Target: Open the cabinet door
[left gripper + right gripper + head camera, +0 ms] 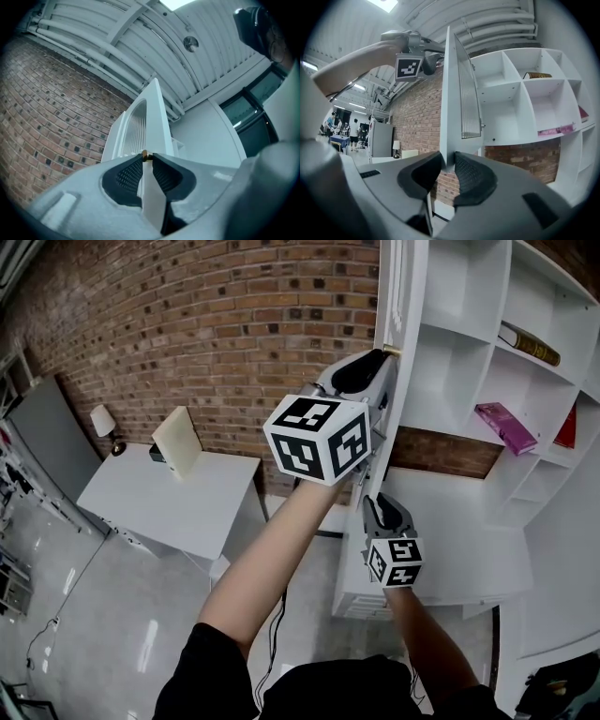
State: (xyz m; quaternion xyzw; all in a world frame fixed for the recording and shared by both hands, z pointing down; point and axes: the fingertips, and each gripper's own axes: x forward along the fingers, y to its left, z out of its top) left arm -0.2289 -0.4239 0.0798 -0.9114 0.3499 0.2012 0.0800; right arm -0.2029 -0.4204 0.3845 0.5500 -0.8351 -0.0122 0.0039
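While both grippers clamp it, the one door (405,296) (451,93) stands swung out from the shelves (469,324), edge-on to the head view. One ribbed glass panel (468,103) fills its upper part, and one small brass knob (145,154) sits on its free edge.

Two grippers hold that edge. The left gripper (382,362) (147,161) is high on the door, its jaws pinched onto the edge just under the knob, both ribbed pads against the white wood. The right gripper (380,501) (448,161) is lower, its jaws closed on the door's bottom corner. Each carries one marker cube, and a bare forearm leads back from each.

Right of the door, the shelves show their open compartments. Of the four nearest the door, the upper far one holds one dark book (530,343) (536,75) lying on its side, and the one below it holds one pink book (506,426) (555,130) lying flat. Farther from the door, another compartment holds one red book (566,427) leaning. That makes three books.

Behind the door runs a brick wall (216,324). Left of the door, well apart, stands one white desk (169,498) bearing one lamp (103,423) and one upright cream block (178,440). Beyond the desk stands one grey cabinet (47,442). Far left of the door in the right gripper view, a few people (335,124) stand in the distance.
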